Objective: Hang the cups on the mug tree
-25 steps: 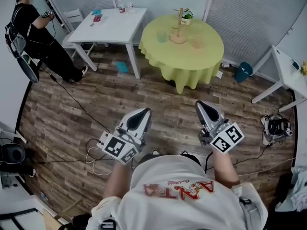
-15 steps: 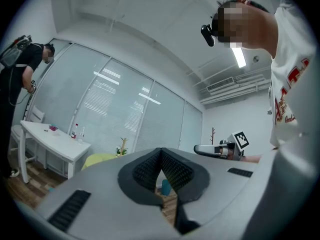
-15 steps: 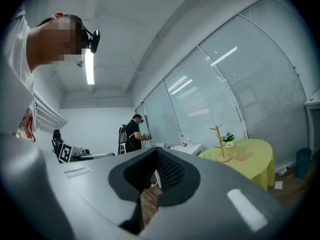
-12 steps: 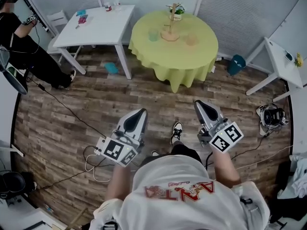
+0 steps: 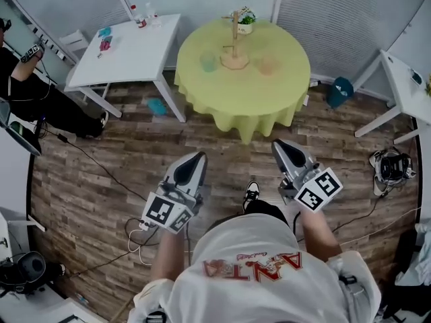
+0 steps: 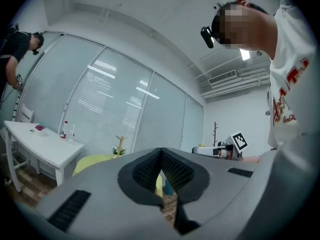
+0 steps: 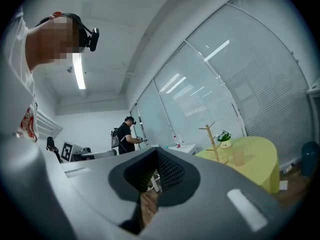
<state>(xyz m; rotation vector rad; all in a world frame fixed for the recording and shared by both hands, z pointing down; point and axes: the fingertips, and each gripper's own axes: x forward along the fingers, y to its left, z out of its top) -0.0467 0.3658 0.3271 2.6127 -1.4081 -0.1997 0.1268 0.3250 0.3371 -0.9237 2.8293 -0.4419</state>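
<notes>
The wooden mug tree (image 5: 234, 44) stands on the round table with a yellow-green cloth (image 5: 246, 96), far ahead of me. A pale green cup (image 5: 207, 61) stands left of its base and a pale orange cup (image 5: 268, 64) right of it; none hangs on the tree. My left gripper (image 5: 196, 159) and right gripper (image 5: 283, 147) are held level over the wood floor, well short of the table. Both are shut and hold nothing. The left gripper view shows shut pads (image 6: 161, 154) and the tree (image 6: 120, 144); the right gripper view shows shut pads (image 7: 156, 155), the tree (image 7: 214, 141) and a cup (image 7: 238, 157).
A small potted plant (image 5: 246, 21) sits behind the tree. A white table (image 5: 128, 52) with bottles stands to the left, a person (image 5: 27, 86) beside it. Another white table (image 5: 403, 93), a teal bin (image 5: 340, 91) and floor cables (image 5: 138, 237) are around.
I have walked toward the round table, which now sits closer and more central in the head view. Both grippers came forward with me and stayed shut.
</notes>
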